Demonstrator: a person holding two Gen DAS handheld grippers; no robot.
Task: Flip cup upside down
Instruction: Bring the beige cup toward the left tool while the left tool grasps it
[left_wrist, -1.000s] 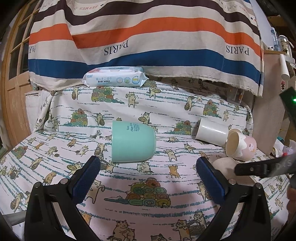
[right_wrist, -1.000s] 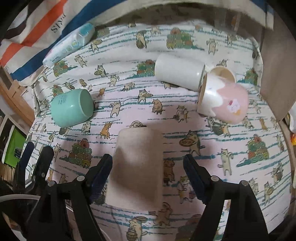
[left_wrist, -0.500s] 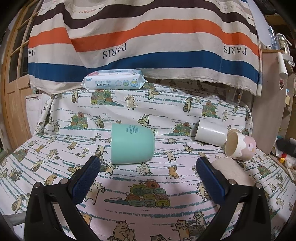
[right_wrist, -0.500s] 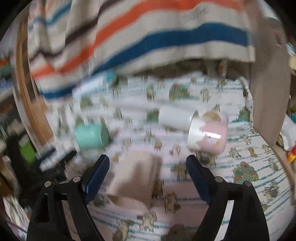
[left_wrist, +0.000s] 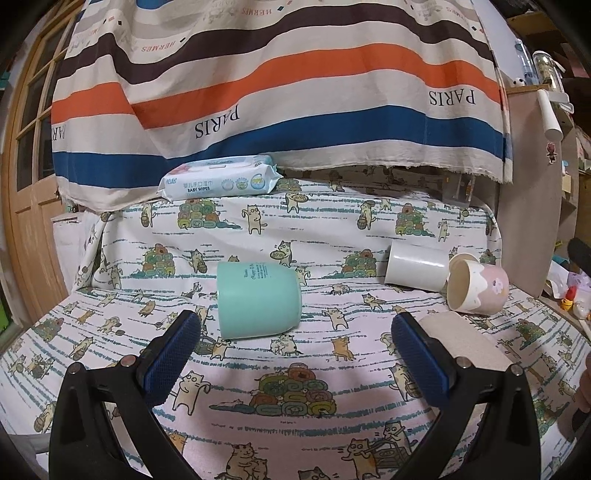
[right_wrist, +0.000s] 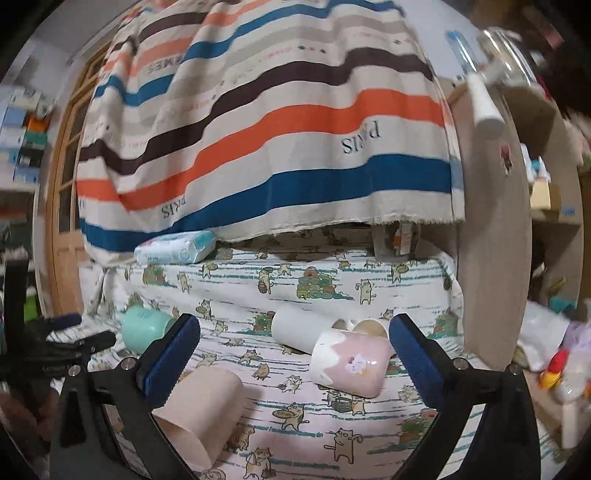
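Observation:
Several cups lie on their sides on the cat-print cloth. A mint green cup lies just beyond my open, empty left gripper; it also shows in the right wrist view. A white cup and a pink-and-cream cup lie touching at the right. A beige cup lies nearer, by my left gripper's right finger. My right gripper is open and empty, raised above the cloth. The beige cup sits by its left finger, the pink cup and white cup between its fingers.
A pack of baby wipes lies at the back under a hanging striped cloth. A wooden door stands at the left, a brown panel and cluttered shelves at the right. My left gripper shows at the left of the right wrist view.
My right gripper has lifted and tilted up from looking down over the beige cup to a low forward view. My left gripper has barely moved. The cups have not moved.

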